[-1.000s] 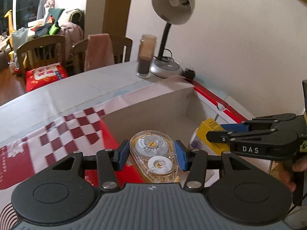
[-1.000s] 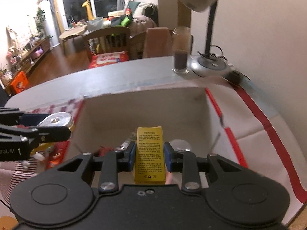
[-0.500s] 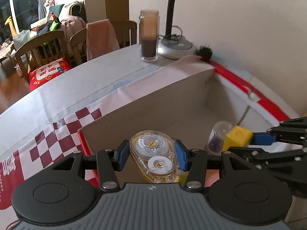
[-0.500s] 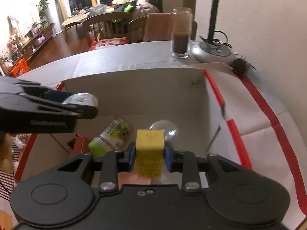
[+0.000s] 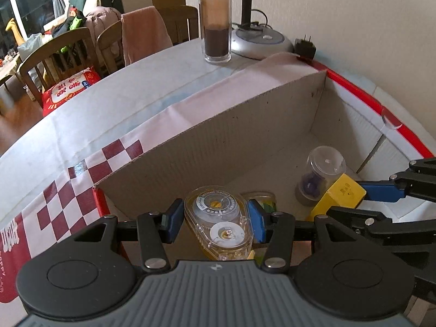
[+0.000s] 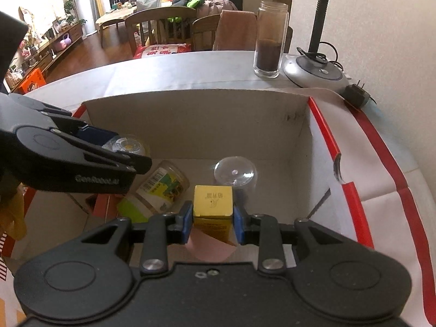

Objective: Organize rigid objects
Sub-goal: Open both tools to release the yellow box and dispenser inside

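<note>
Table (image 5: 90,114): lying pale under everything, running back to the wall.

Cardboard box (image 5: 218,136): sitting open on the table, flaps folded outward, red-edged on the right, checkered on the left. Both my grippers are pointing down into it.

Lamp base (image 6: 316,75): standing beyond the box's far wall, a black plug adapter (image 6: 355,95) lying just beside it.

Glass jar (image 6: 269,41): standing upright left of the lamp base, dark powder filling its lower part.

Labelled jar (image 6: 160,188): lying on its side on the box floor, green lid toward me.

Clear plastic cup (image 6: 235,170): resting on the box floor, right of the labelled jar.

Left gripper (image 5: 215,220): my blue pads are clamping a clear tape dispenser (image 5: 218,222) over the box's near left part.

Right gripper (image 6: 212,218): my pads are pressing both sides of a small yellow carton (image 6: 213,204), holding it inside the box just in front of the clear cup.
</note>
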Demonstrator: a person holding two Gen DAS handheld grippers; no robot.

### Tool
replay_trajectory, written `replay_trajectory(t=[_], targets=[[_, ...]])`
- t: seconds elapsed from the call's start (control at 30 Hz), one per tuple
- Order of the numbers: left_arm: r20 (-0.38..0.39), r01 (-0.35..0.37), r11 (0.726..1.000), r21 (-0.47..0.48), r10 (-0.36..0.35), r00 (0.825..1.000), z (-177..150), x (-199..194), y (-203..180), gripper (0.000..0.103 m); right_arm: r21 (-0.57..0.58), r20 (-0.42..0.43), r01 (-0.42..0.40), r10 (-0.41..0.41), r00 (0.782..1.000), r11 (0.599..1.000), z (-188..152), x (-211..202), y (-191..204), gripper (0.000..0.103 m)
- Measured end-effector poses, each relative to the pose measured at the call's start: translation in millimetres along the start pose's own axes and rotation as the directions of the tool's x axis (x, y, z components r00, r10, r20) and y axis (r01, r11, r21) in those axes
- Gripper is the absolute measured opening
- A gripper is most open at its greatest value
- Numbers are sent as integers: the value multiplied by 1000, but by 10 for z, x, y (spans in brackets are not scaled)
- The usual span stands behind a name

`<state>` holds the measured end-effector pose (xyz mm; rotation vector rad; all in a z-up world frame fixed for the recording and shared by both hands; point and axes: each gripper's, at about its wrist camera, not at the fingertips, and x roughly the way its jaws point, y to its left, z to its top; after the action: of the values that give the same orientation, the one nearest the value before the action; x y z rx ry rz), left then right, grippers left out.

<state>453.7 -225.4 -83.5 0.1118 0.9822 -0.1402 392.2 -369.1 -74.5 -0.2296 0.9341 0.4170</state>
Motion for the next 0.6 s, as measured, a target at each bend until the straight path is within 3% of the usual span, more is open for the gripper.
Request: replay_trajectory(t=[0.37,0.5,0.6], targets=[[-52,14,999,45,-11,999,-17,31,-78,51,36,-16,-15,16,1000,999,-20,-41,-52,31],[-36,14,999,34,-13,999,-36,-30,-74,60,42,-19,-14,15,1000,999,-51,-87,-60,32],[-32,25,1000,7,-24,999,-59,-75,-34,60,49,-17,-10,11,1000,999,-62,-130,-61,33]])
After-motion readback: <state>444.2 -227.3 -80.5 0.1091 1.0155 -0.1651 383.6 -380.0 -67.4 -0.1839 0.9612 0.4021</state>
